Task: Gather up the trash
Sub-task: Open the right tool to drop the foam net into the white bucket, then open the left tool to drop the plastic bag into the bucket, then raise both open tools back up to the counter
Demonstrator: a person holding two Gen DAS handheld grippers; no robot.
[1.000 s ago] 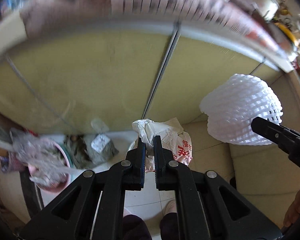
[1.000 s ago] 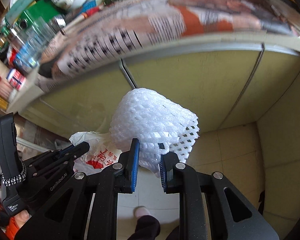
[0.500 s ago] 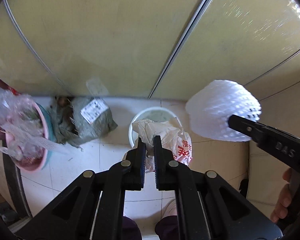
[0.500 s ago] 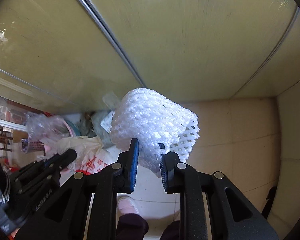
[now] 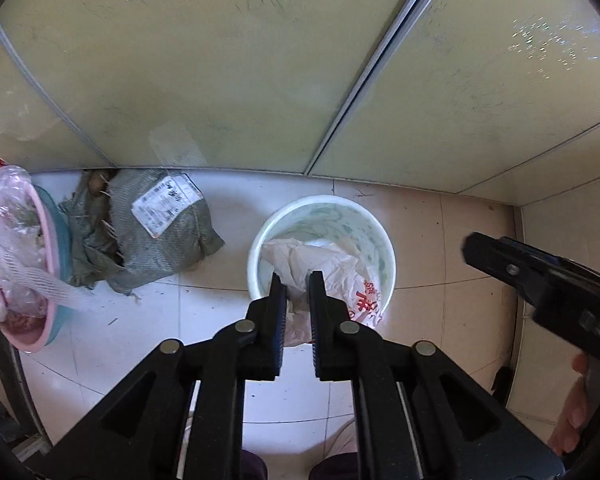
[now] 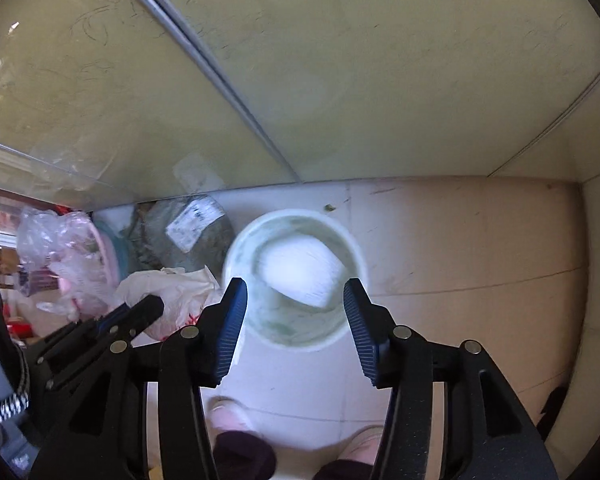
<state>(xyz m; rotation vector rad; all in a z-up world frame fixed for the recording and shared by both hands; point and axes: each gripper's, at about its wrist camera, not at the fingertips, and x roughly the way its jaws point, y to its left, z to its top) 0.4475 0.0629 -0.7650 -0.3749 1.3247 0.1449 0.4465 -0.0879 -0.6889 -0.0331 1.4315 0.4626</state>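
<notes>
My left gripper (image 5: 297, 280) is clamped on a crumpled white plastic bag (image 5: 328, 268) with red print, holding it over the near rim of the white bucket (image 5: 260, 236) on the tiled floor (image 5: 148, 332); my right gripper (image 6: 294, 294) has its blue-padded fingers (image 6: 232, 316) spread wide with nothing between them, directly above that same bucket (image 6: 356, 256); inside it, blurred, lies the white foam net sleeve (image 6: 300, 268). From the left wrist view, a grey woven sack (image 5: 140, 236) with a white label sits on the floor at nine o'clock of the bucket, just beside it but apart; further out at nine o'clock a pink basin (image 5: 40, 280) holds clear plastic and white netting; the yellow-green cabinet doors (image 5: 220, 60) stand behind at twelve o'clock. The right tool enters at three o'clock, clear of the bucket. From the right wrist view, the bag (image 6: 168, 292) hangs at nine o'clock of the bucket, the left tool beneath it; my feet show at six o'clock.
</notes>
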